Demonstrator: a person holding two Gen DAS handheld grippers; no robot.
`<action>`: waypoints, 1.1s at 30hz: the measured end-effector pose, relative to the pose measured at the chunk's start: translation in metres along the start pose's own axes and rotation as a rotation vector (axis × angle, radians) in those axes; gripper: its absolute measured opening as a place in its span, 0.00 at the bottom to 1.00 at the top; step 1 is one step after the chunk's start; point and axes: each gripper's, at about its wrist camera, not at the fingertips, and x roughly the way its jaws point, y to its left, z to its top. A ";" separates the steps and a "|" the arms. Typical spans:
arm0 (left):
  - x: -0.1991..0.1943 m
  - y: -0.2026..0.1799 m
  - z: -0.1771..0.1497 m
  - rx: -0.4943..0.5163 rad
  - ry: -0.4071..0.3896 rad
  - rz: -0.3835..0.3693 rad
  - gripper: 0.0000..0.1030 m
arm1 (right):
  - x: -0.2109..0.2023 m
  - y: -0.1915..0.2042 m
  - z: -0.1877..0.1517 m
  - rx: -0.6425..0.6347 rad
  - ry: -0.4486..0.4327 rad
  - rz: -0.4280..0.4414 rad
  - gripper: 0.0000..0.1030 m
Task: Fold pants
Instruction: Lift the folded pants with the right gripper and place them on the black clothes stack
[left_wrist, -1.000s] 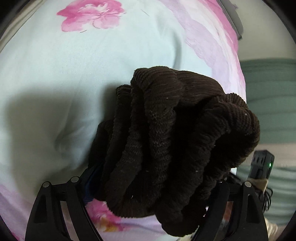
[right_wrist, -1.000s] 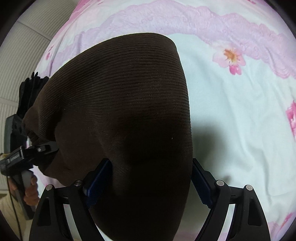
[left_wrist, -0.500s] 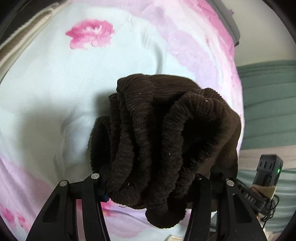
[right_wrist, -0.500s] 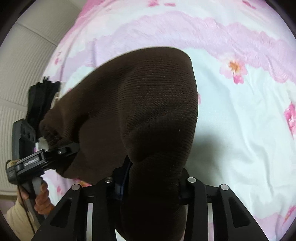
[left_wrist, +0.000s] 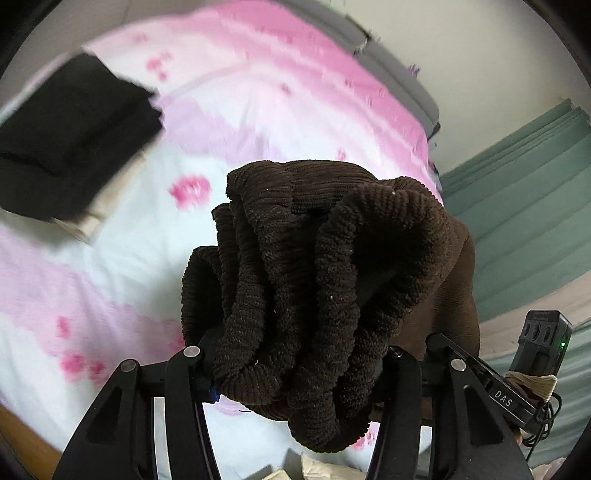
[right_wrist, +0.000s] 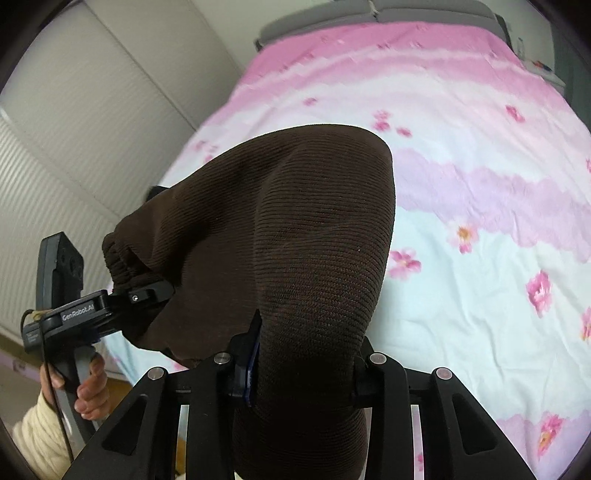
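I see dark brown ribbed pants (left_wrist: 325, 280), a pale blue bedspread (right_wrist: 480, 258) with pink flowers, black gripper fingers (right_wrist: 391, 373).

**Readable markings on the two grippers**

On the black body of the left gripper (right_wrist: 147, 295), seen from the right wrist, white letters say "GenRobot.AI" (a small label below it is too blurred to read). On the right gripper (left_wrist: 458, 354), seen from the left wrist, the black bar shows the letters "DAS"
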 end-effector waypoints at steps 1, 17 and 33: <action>-0.016 -0.002 -0.001 0.002 -0.026 0.012 0.51 | -0.006 0.008 0.001 -0.018 -0.013 0.015 0.34; -0.138 0.069 0.039 0.044 -0.238 -0.018 0.51 | -0.039 0.143 0.011 -0.206 -0.170 0.081 0.34; -0.193 0.259 0.175 0.123 -0.056 -0.029 0.51 | 0.090 0.315 0.019 -0.040 -0.143 0.056 0.34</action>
